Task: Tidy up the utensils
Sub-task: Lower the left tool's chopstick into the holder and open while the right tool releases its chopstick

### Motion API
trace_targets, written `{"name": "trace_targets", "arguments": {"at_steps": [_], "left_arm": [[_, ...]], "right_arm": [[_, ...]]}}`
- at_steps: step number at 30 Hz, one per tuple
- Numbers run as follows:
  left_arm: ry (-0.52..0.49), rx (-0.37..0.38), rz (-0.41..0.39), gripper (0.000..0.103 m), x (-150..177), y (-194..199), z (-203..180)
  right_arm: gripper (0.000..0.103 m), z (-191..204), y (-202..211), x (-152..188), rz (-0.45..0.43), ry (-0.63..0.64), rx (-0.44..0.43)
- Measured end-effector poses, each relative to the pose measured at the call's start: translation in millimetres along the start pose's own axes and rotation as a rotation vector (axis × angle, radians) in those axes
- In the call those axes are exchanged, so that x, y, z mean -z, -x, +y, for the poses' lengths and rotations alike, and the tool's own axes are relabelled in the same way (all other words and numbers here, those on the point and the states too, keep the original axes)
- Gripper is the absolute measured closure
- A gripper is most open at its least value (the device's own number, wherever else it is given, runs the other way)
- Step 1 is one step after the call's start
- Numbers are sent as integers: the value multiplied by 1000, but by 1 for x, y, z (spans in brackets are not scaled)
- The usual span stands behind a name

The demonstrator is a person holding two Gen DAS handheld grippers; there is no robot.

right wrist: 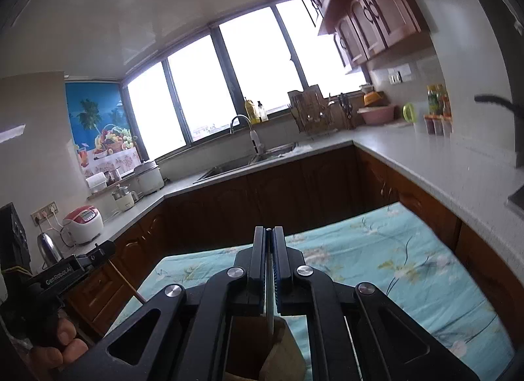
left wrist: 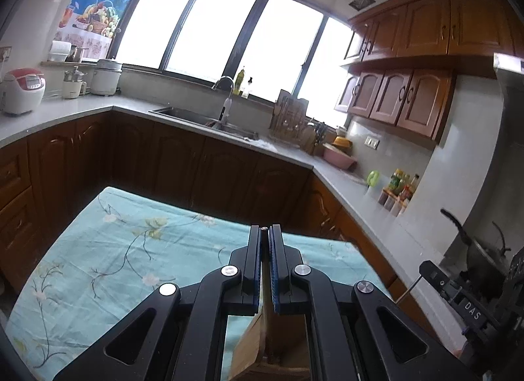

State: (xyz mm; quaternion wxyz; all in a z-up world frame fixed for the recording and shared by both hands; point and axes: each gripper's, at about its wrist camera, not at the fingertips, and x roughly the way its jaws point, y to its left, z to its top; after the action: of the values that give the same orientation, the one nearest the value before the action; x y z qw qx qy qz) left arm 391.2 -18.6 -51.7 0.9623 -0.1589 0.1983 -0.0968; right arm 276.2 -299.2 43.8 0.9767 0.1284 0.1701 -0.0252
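My left gripper (left wrist: 265, 229) is shut on a thin wooden utensil handle (left wrist: 268, 299) that hangs down between the blue pads toward a brown wooden holder (left wrist: 249, 345) under the jaws. My right gripper (right wrist: 268, 229) is shut on a thin pale utensil (right wrist: 270, 295) whose lower end hangs over the same brown holder (right wrist: 281, 354). Both grippers are held above a table with a turquoise flowered cloth (left wrist: 114, 250). The other gripper shows at the right edge of the left wrist view (left wrist: 458, 295) and at the left of the right wrist view (right wrist: 65, 276). The utensils' working ends are hidden.
A grey L-shaped counter (left wrist: 347, 181) with brown cabinets runs behind the table. It carries a sink with a tap (left wrist: 226, 99), a dish rack (left wrist: 291, 119), a pink bowl (left wrist: 339, 158), spice jars (left wrist: 399, 191) and a rice cooker (left wrist: 23, 89). Pots stand at the right (left wrist: 484, 250).
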Motion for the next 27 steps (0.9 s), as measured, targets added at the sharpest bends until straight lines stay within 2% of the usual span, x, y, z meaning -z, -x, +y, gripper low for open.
{"name": "trace_targets", "arguments": {"at_steps": [6,11,12,15,17,19,24,26,27], "left_arm": [[-18,-7,87,98,-17,-14,-2],[-12,-2,107,98,-36,0,-1],[-13,-2,111,98,-38,-2,-1],[-32,-14,114,95,-39,6,-5],[-32,-18,123,90,-36,7,-5],[-26,-24,123,79,-36,9,-4],[-13,-25,137,74,-35,9,-1],[-12,-26,137,66,-35,12,0],[-12,-27,134,56,-36,15,0]], "right_arm": [[99,-7,-8,7,41,-19,-1],[98,-10,-10,6,65,-22,4],[94,-11,-12,6,79,-25,-1],[94,-14,-16,9,109,-44,-2],[94,-15,-18,11,120,-54,-4],[94,-16,-18,13,127,-59,-4],[93,-14,-19,13,146,-57,-8],[89,-14,-19,14,149,-61,-6],[83,-14,-18,14,152,-65,-6]]}}
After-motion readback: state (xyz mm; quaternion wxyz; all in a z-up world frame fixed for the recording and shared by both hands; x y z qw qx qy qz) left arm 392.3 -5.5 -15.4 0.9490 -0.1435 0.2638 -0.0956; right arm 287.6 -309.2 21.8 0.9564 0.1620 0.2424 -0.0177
